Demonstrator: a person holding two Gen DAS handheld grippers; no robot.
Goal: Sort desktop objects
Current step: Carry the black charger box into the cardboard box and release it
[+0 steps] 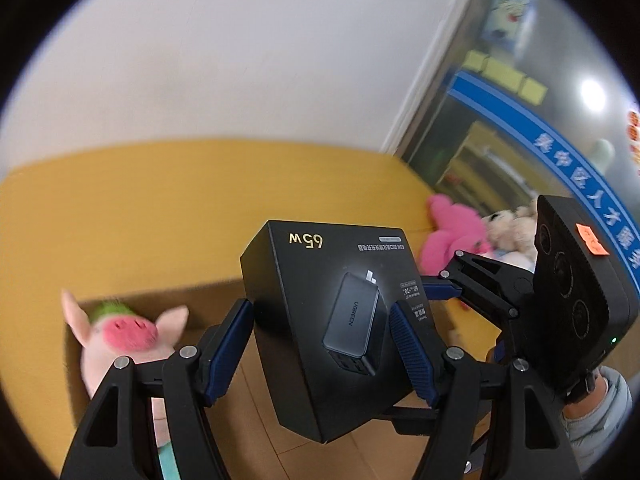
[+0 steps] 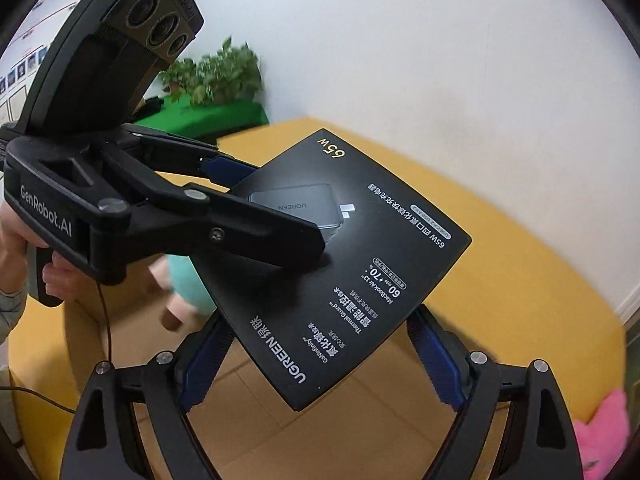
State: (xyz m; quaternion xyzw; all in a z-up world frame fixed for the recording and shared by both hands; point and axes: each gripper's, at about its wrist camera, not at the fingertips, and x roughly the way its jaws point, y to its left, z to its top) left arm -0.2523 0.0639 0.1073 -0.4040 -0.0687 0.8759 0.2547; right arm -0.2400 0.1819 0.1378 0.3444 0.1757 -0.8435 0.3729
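Note:
A black charger box (image 1: 320, 292), printed with "65W" and a picture of a plug, hangs tilted in the air between both grippers. In the left wrist view my left gripper (image 1: 320, 346) is shut on it, blue pads (image 1: 228, 340) pressing its two sides. My right gripper (image 2: 320, 360) grips the same box (image 2: 360, 272) from the other end, its pads (image 2: 432, 352) against the edges. Directly below the box is an open cardboard box (image 1: 160, 300) holding a pink pig plush (image 1: 120, 336).
Everything rests on a yellow table (image 1: 160, 208) against a white wall. A bright pink plush (image 1: 452, 236) and a beige teddy bear (image 1: 508, 228) lie at the table's right end. A person's hand (image 2: 12, 248) holds the left gripper. Potted plants (image 2: 216, 76) stand beyond the table.

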